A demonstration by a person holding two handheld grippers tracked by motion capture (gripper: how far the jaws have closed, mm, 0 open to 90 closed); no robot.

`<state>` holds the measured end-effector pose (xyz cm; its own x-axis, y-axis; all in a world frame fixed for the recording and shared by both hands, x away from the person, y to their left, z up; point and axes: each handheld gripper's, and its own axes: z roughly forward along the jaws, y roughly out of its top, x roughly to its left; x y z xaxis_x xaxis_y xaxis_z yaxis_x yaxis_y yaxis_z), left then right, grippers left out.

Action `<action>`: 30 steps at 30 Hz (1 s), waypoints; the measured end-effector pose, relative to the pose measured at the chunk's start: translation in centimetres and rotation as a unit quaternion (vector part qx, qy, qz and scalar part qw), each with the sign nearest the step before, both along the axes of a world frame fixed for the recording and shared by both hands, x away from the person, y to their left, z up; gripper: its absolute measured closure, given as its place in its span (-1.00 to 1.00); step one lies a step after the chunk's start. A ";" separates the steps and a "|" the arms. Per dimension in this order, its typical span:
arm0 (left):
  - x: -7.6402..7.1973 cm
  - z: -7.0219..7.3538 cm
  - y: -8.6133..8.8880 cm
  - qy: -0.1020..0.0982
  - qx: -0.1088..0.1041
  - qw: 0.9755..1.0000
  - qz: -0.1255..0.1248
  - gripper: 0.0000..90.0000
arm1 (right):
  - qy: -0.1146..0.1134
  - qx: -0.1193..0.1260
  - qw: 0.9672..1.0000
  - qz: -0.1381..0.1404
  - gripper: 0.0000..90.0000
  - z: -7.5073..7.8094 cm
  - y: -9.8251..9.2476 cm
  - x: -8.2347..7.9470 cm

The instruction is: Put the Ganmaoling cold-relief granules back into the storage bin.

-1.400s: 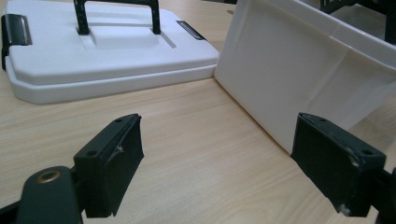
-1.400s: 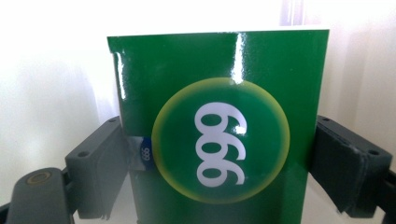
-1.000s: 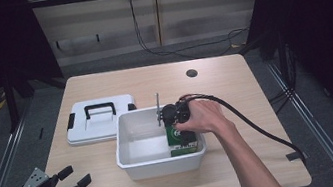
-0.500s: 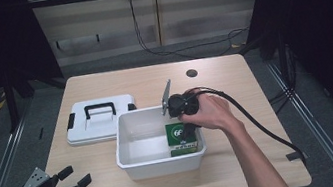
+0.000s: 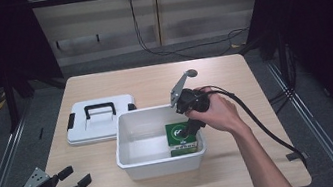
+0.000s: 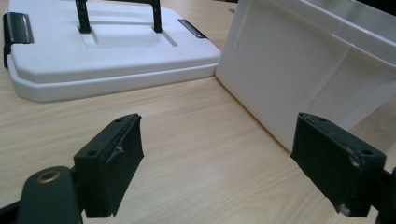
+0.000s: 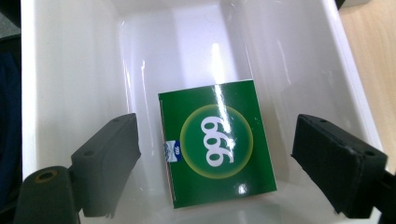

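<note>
A green box (image 5: 180, 136) marked 999 (image 7: 217, 141) lies flat on the floor of a white plastic bin (image 5: 137, 163), in its right end. My right gripper (image 5: 191, 126) hangs open above that box, jaws spread wide and nothing between them (image 7: 219, 172). My left gripper (image 5: 76, 179) rests low at the table's front left corner, open and empty (image 6: 217, 163), pointing at the bin's outer wall (image 6: 299, 70). The bin's white lid (image 5: 100, 119) with a black handle lies flat to the left of the bin (image 6: 93, 46).
A black cable (image 5: 260, 124) trails from the right gripper across the table's right side. A small dark round hole (image 5: 191, 73) sits in the tabletop near the far edge. Bare wood lies between the left gripper and the bin.
The right gripper has risen out of the bin and let go of the green box, which now lies flat inside. The left gripper has stayed put.
</note>
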<state>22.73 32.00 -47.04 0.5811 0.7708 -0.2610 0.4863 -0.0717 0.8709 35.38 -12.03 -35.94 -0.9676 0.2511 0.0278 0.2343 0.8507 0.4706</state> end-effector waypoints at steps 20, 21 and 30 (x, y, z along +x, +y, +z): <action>0.0 0.0 0.1 0.002 -0.002 1.000 0.009 -0.64 | -0.034 0.093 0.993 -0.068 -0.68 -0.6 -6.0 -2.2; 0.0 0.0 0.1 0.001 0.000 1.000 0.007 -0.64 | -0.036 0.097 0.992 -0.069 -0.68 -0.5 -6.3 -2.5; -0.1 0.0 0.2 0.002 0.003 1.000 0.009 -0.64 | -0.066 0.129 0.983 -0.110 -0.68 -0.4 -9.3 -4.3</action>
